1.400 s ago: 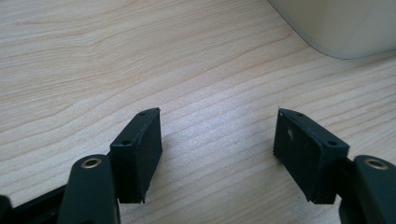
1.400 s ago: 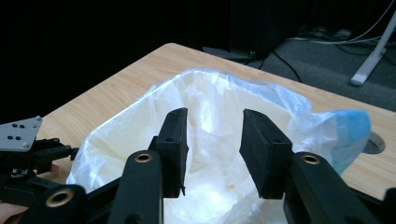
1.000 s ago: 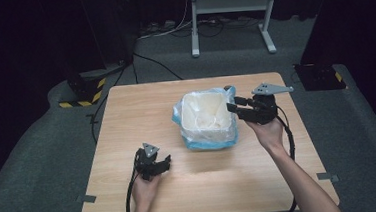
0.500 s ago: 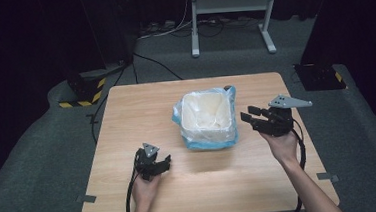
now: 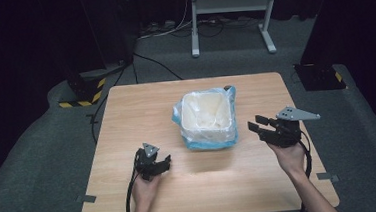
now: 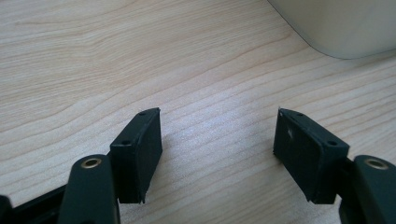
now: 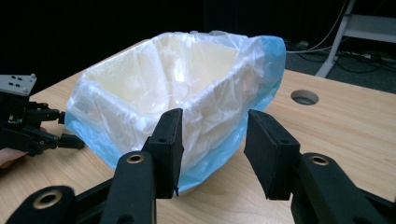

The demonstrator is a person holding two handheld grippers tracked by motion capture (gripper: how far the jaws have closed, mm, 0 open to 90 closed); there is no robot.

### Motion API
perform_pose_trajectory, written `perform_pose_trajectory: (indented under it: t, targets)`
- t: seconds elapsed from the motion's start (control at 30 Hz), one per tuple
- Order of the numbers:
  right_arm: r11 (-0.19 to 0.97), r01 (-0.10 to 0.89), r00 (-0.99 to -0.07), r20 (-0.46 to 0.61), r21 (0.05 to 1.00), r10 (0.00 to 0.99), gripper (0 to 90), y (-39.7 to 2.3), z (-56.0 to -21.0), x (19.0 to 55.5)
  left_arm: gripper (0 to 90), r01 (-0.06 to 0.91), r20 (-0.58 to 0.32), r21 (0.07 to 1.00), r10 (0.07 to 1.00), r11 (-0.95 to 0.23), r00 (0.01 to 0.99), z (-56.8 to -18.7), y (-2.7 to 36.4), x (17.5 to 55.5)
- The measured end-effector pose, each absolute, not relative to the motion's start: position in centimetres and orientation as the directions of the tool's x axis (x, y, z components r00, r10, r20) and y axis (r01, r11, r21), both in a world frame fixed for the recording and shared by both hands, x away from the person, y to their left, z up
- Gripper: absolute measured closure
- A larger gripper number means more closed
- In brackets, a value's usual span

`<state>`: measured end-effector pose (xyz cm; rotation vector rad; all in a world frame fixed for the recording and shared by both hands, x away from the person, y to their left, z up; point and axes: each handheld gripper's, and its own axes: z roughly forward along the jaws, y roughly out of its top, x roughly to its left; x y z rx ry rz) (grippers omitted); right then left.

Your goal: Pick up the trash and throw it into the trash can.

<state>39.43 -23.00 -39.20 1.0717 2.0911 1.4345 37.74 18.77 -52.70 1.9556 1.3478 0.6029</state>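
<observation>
Right gripper [image 5: 257,126] has pulled back off the bin [image 5: 207,115]. A second ago its jaws were at the bag [image 7: 261,79] on the bin's rim; now they stand apart with nothing between them, and the bin sits just ahead of the tips, not touching. Left gripper [image 5: 161,162] unchanged: resting low on the table [image 5: 126,115], jaws apart and empty, bin ahead and to its right. Judgement: liner is seated over the rim, so the bagging step looks done.
</observation>
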Motion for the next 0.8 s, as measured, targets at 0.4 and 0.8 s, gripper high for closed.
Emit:
perform_pose_trajectory:
  t: [0.4, 0.8]
  targets:
    - [0.179, 0.395, -0.605, 0.109, 0.901, 0.789, 56.4, -23.8, -41.6, 38.5, 32.1, 0.620, -0.001, 0.748, 0.934, -0.237, 0.358, -52.7, 18.8, 37.7]
    - [0.181, 0.452, -0.556, 0.117, 0.874, 0.823, 56.6, -24.6, -45.4, 38.2, 32.1, 0.620, -0.003, 0.749, 0.934, -0.235, 0.358, -52.7, 18.8, 37.7]
